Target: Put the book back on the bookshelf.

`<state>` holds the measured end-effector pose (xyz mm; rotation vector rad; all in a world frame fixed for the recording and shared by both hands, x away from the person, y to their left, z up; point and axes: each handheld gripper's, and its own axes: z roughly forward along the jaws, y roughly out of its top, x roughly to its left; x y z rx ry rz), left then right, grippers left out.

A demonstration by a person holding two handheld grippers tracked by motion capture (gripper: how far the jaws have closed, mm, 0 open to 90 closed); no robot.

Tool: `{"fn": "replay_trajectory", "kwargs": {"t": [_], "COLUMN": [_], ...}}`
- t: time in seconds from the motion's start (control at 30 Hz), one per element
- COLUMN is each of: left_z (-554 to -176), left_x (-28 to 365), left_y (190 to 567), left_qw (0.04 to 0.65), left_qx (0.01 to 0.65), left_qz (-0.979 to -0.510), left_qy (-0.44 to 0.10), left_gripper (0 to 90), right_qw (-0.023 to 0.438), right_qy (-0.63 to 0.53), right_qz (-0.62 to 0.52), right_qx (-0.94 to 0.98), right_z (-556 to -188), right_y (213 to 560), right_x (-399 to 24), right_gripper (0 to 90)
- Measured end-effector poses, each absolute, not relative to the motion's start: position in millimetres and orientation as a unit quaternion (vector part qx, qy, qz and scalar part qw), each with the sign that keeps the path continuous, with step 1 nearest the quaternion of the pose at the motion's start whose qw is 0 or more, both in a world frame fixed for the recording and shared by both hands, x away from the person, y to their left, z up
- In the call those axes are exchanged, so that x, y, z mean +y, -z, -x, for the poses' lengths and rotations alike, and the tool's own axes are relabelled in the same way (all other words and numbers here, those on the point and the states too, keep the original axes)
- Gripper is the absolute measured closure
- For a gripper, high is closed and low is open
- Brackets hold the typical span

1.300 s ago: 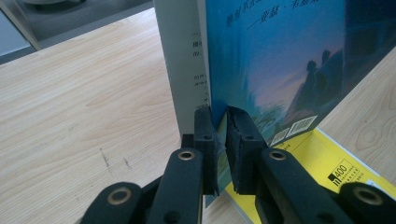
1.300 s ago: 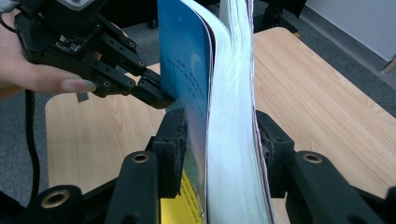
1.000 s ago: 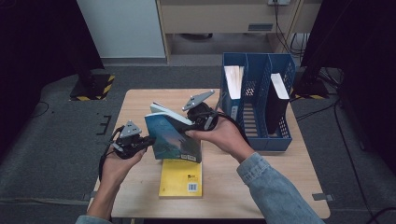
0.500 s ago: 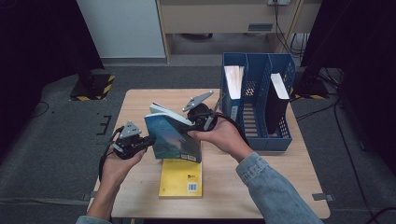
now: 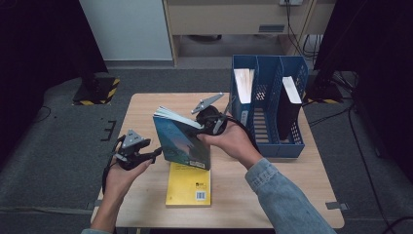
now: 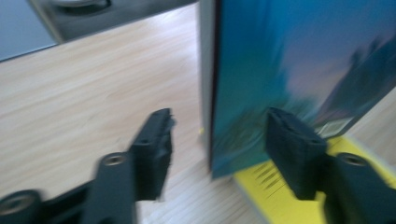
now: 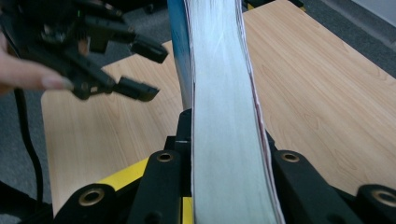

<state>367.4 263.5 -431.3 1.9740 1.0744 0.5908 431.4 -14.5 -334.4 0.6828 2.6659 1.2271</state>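
Book (image 5: 182, 141) in blue stands up tall over the table (image 5: 292, 170), pinched tight by the right gripper (image 5: 213, 123), while the left gripper (image 5: 146, 155) has just been opening with the book's edge between its jaws, not touching, and the blue rack (image 5: 268, 117) waits on the right.

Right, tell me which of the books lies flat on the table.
The yellow book, flat near the table's front edge. The blue book stands up in the right claw; two more stand in the blue rack.
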Motion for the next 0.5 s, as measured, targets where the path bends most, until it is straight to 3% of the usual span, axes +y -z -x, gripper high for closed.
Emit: {"fn": "replay_trajectory", "kwargs": {"t": [0.17,0.3,0.5], "left_z": [-362,-365,-371], "left_x": [284,291,299], "left_y": [468,471,487], "left_qw": [0.370,0.353,0.326], "left_qx": [0.480,0.489,0.513], "left_qz": [-0.764,-0.764,-0.770], "left_qy": [-0.221,-0.230,-0.196], "left_gripper": [28.1,21.4,13.8], "right_qw": [0.045,0.031,0.019], "right_qy": [-0.424,-0.427,-0.437], "right_qz": [-0.250,-0.283,-0.309], "right_qx": [0.870,0.858,0.845], "right_z": [-439,-446,-452], "right_y": [336,336,335], "right_x": [-18,-19,-20], "right_gripper": [73.2,73.4,73.4]}}
